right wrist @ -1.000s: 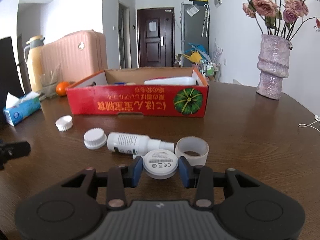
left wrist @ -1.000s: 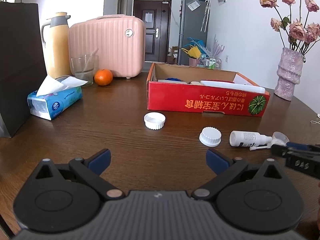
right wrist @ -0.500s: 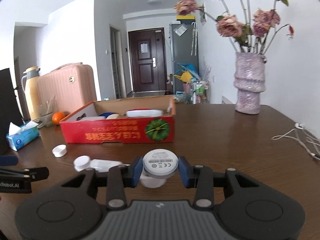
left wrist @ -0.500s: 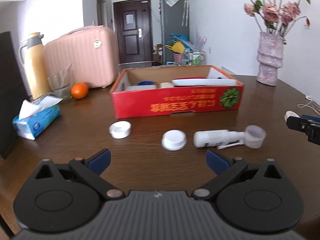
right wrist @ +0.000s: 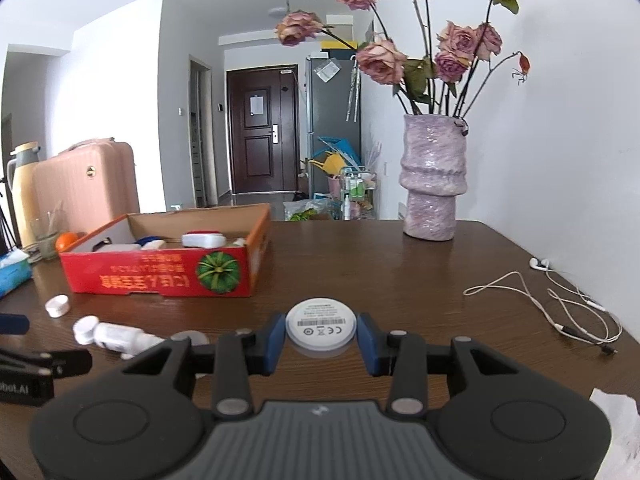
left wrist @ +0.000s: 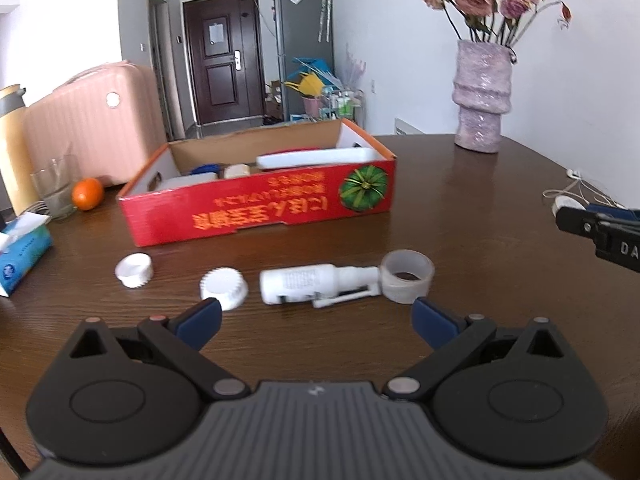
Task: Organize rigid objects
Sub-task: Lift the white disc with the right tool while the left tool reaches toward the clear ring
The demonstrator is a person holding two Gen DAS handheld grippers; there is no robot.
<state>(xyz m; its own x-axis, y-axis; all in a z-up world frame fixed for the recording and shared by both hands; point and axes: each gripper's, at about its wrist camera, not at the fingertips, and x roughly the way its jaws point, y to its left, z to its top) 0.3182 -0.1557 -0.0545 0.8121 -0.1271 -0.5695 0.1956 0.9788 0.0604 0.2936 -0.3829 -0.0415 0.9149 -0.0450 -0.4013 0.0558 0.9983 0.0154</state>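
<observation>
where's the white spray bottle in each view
Left wrist: spray bottle lies on its side at centre, just beyond the open jaws, in front of the red box.
Right wrist: spray bottle at lower left, partly hidden by the gripper body.
Shared landmark: the red box.

Bare table [right wrist: 360, 264] lay open between the red cardboard box [right wrist: 160, 280] and the purple vase [right wrist: 434, 184], while tangled earphones [right wrist: 560, 300] cluttered the right edge.

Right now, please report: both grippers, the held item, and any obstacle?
Left gripper open, empty, above the spray bottle. Right gripper shut on white round disc. Red box ahead-left, nothing blocking it.
</observation>
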